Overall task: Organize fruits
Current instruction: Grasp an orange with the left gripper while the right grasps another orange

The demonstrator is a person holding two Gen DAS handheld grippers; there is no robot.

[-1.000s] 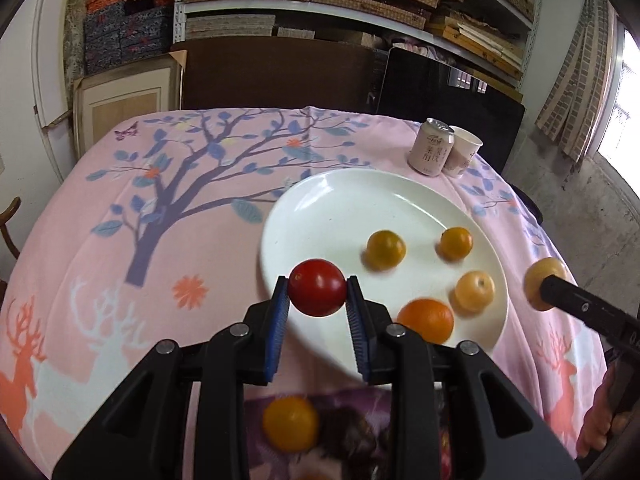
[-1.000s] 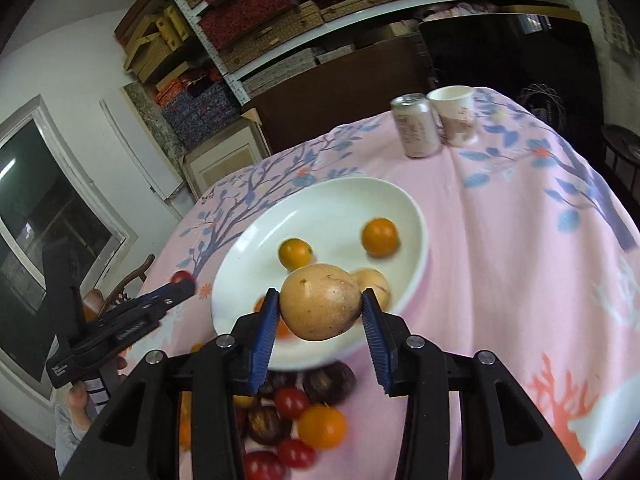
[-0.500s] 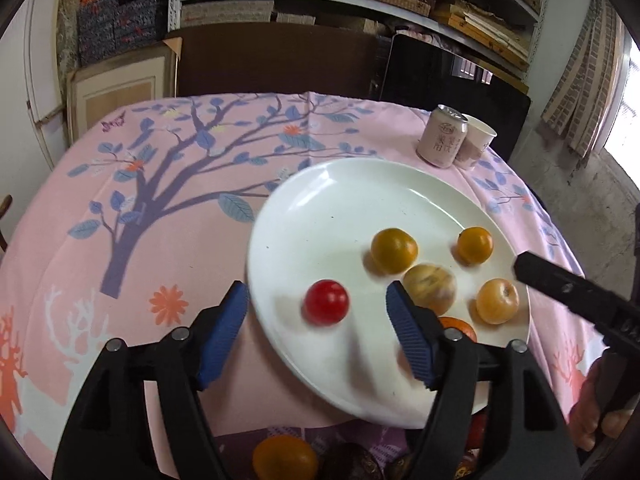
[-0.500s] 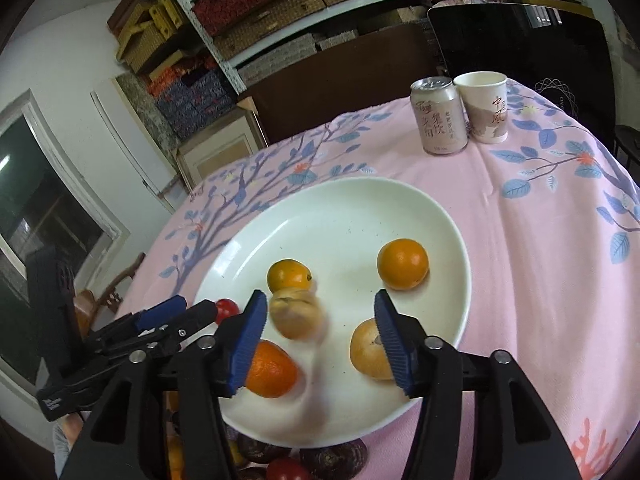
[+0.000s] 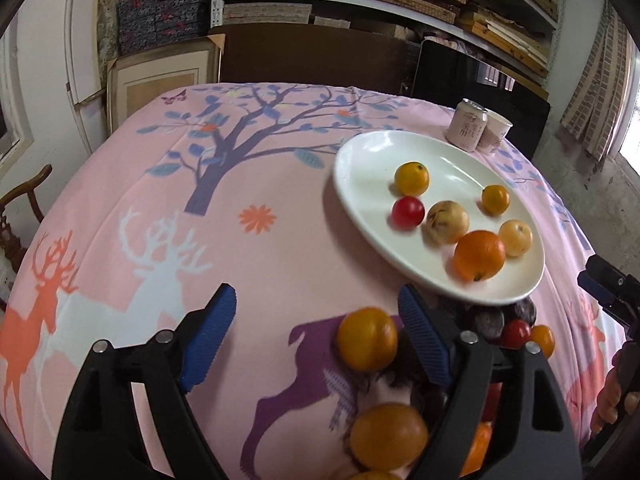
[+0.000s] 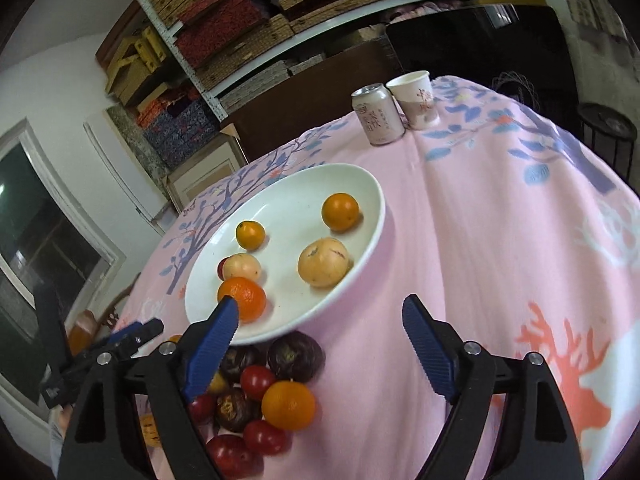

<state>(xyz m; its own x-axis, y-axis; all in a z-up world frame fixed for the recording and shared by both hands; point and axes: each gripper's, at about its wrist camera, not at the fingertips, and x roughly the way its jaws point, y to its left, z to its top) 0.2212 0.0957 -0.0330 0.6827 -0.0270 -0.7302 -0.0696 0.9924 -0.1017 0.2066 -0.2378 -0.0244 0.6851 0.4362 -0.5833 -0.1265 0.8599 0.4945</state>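
A pink tree-and-deer tablecloth (image 5: 280, 272) carries an oval white ceramic plate (image 5: 360, 168), long axis running away rightward, holding six round fruits; left gripper (image 5: 316, 340) and right gripper (image 6: 320, 328) jaws are opening, empty.

Both the left gripper (image 5: 316, 336) and right gripper (image 6: 320, 340) angle downward, opening wide and holding nothing.

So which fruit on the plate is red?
Only the small red tomato on the white plate, beside the speckled tan fruit; the others are orange or yellowish.
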